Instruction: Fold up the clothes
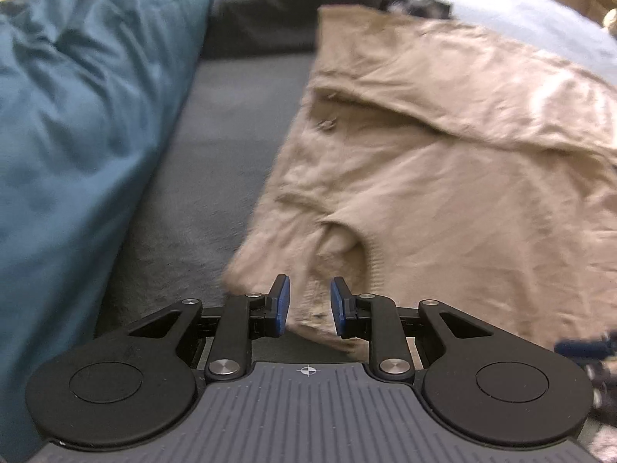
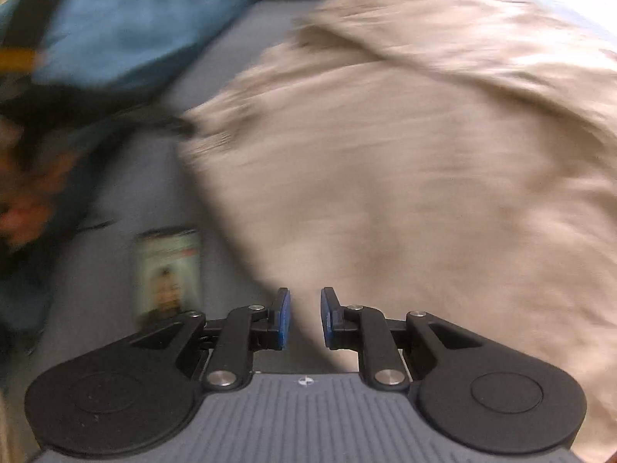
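**Beige knit garment spread on a grey bed cover, both tools above its near edge**

Grey, slightly fuzzy bed cover (image 1: 231, 123) fills the middle of the scene, with a rumpled teal-blue duvet (image 1: 77, 96) heaped along its left side and a dark grey pillow (image 1: 270, 11) at the far end. Pale blue-white bedding (image 1: 520, 11) lies beyond on the right.

A beige knitted garment (image 1: 443, 154) lies across the right half of the cover, creased, with one broad flap folded diagonally over its upper part. Its ribbed hem is bunched and partly turned over at the near left corner.

The left tool (image 1: 308, 305) hangs over that bunched corner. Its blue-padded fingers (image 1: 283, 305) stand a small gap apart, and the ribbed cloth shows in the gap; whether the pads touch the cloth I cannot tell.

The right tool (image 2: 304, 318) points down at the near edge of the same garment (image 2: 405, 193), in a view heavily smeared by motion blur. Its blue pads (image 2: 284, 320) are also slightly apart, with the cloth's edge and the grey cover (image 2: 115, 212) seen between them, nothing clamped that I can make out.

A small printed card or packet (image 2: 169, 274) lies on the cover just left of the garment's edge, too blurred to read.
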